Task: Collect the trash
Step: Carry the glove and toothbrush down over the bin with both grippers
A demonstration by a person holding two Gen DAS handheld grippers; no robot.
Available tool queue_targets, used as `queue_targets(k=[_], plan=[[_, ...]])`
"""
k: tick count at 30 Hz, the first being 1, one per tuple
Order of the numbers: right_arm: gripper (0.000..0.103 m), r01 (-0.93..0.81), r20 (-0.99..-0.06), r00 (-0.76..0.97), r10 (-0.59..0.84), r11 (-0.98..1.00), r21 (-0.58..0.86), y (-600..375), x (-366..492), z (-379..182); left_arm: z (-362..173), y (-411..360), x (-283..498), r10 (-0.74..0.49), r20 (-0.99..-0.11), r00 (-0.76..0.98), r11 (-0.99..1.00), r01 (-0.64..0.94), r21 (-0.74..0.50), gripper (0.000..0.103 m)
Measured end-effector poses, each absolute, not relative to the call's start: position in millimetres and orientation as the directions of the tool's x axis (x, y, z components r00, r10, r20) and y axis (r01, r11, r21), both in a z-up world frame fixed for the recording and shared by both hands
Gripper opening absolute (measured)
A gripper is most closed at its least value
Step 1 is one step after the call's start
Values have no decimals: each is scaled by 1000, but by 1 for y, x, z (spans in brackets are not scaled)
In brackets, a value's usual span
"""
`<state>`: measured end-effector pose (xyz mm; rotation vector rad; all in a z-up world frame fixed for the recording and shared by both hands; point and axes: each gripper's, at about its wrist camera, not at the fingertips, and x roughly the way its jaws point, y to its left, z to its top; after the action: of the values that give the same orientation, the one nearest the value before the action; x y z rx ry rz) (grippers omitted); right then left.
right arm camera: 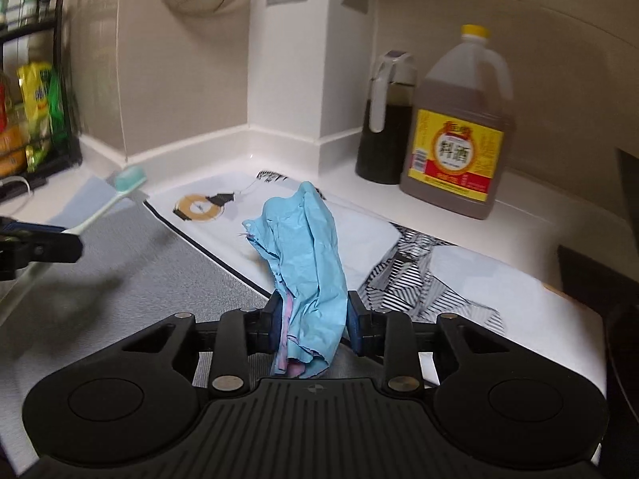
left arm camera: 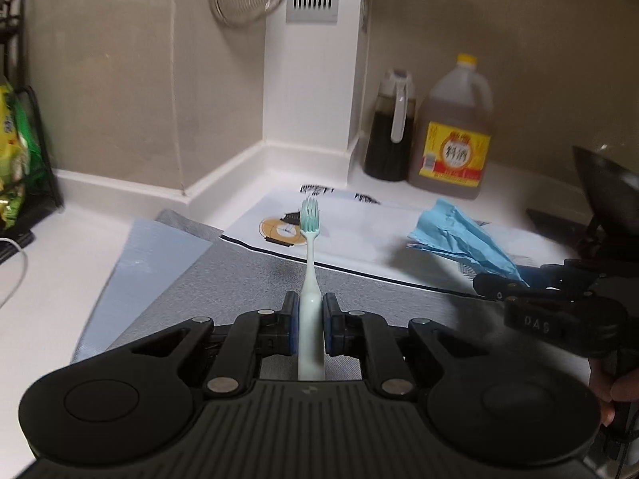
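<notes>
Both hands loaded, both items clear of the counter. Left gripper [left arm camera: 310, 325] has its pads pinched narrow on the handle of a pale toothbrush [left arm camera: 309, 279]; the shaft runs straight up the centre of the left wrist view, bristle head at mid-frame above the printed sheet [left arm camera: 359, 239]. Right gripper [right arm camera: 312, 325] is clamped on a crumpled blue paper wad [right arm camera: 307, 263], a pink layer showing at its lower edge; the wad stands up from the jaws at centre frame and droops a little below them. Grip there looks soft: the paper bulges between the pads, and the right pad [right arm camera: 355, 319] seems barely touching, so hold is a judgement, not certain. No bin or bag appears in either view, so the drop-off point cannot be told. Step in hand, as I read it: carry both pieces off the counter to wherever trash goes. To do it well, keep the squeeze on both, keep the toothbrush pointing away from the dark sauce bottle [right arm camera: 383, 119] and the yellow-capped cooking wine jug [right arm camera: 459, 127] in the upper right, and keep the two grippers apart, since the toothbrush head sits at mid-left of the right wrist view, near the wad. Move the paper smoothly; a jerk could shake it loose. The grey mat [left arm camera: 223, 287] and the printed sheet stay put below.
</notes>
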<state>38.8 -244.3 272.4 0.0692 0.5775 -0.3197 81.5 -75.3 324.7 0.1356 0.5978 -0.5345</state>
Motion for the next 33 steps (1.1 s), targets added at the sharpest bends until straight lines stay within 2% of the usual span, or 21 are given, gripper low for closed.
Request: queue_targets(k=[7, 12, 16, 22, 28, 33], plan=[[33, 299, -482, 842, -242, 953, 43, -235, -25, 304, 349, -50, 8, -426, -534, 730, 865, 502, -4, 13], [33, 216, -404, 898, -173, 975, 62, -207, -82, 329, 366, -12, -51, -394, -517, 760, 879, 475, 28, 13], [34, 113, -391, 918, -70, 990, 88, -180, -123, 340, 374, 28, -104, -362, -514, 778, 896, 442, 39, 13], [34, 2, -429, 902, 52, 992, 124, -138, -171, 331, 361, 75, -181, -279, -513, 812, 923, 374, 90, 13], [34, -84, -524, 840, 145, 987, 139, -94, -202, 299, 332, 92, -225, -256, -579, 774, 938, 345, 45, 13], [34, -99, -601, 785, 152, 988, 121, -69, -213, 273, 306, 94, -244, -253, -623, 740, 939, 343, 26, 13]])
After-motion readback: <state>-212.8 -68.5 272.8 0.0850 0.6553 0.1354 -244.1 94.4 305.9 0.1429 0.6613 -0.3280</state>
